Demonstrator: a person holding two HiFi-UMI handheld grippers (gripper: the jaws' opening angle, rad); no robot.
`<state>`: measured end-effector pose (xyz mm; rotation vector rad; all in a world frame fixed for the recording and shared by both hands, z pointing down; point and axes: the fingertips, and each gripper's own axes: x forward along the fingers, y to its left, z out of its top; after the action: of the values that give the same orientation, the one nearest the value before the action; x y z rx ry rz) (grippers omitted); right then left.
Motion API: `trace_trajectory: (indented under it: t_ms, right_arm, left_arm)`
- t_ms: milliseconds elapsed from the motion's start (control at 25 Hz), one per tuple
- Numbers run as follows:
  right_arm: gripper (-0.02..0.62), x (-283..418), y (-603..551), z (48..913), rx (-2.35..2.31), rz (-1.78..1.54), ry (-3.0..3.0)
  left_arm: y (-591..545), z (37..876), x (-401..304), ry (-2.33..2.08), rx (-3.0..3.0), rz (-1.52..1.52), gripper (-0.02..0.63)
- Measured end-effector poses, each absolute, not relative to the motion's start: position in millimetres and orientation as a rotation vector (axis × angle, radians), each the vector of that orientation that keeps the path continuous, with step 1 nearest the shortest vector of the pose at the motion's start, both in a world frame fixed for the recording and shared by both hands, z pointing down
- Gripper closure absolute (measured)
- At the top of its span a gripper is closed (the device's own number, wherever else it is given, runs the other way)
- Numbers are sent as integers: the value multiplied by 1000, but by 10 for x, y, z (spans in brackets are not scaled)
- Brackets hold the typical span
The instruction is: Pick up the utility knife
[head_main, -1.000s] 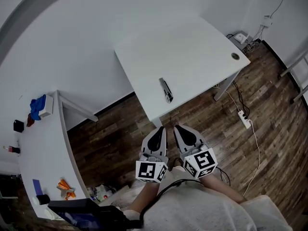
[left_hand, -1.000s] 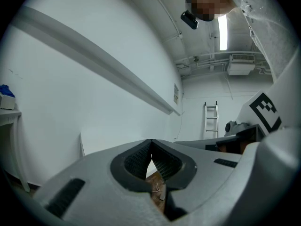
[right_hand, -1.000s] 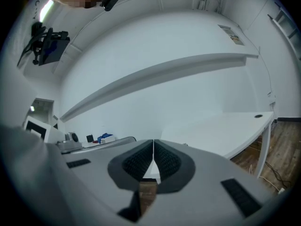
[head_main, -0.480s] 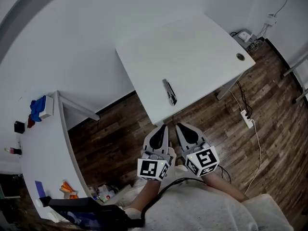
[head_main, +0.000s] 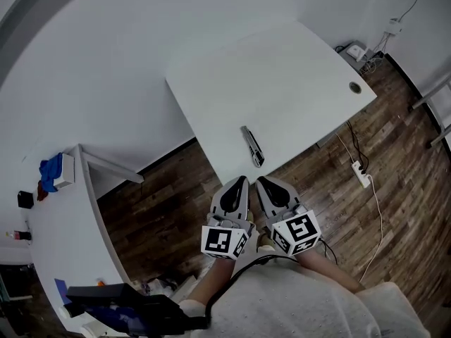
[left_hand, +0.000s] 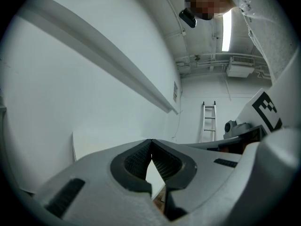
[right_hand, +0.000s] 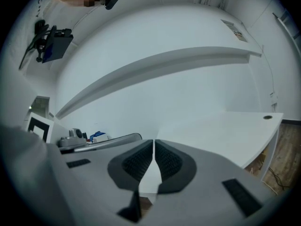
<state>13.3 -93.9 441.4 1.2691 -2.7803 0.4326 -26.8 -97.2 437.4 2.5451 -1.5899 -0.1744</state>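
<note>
While held level and side by side, shut pad to pad on nothing: so with the jaws of the left gripper (head_main: 238,182), and the same with those of the right gripper (head_main: 263,182). Poised above the wooden floor (head_main: 169,203), just off the near edge of the white surface (head_main: 296,83). Just beyond the tips, untouched, flat by that near edge toward its left corner: the utility knife (head_main: 252,146). Farther off, by the right corner, a round cable hole (head_main: 355,87).
</note>
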Motion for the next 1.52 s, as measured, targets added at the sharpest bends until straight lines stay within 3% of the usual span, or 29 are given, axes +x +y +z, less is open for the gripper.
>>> trace_trajectory:
  t_ms: [680, 1120, 1520]
  right_arm:
    - [584, 43, -1644, 4883, 1278, 528, -2580]
    - [405, -9, -2069, 5567, 1181, 587, -2284]
    - [399, -65, -2298, 5899, 1076, 613, -2110]
  left_arm:
    - [-1555, 4482, -491, -1518, 2543, -173, 598]
    - [-1785, 4591, -698, -1468, 2554, -148, 598]
    - [-1923, 4618, -797, -1484, 2531, -165, 598]
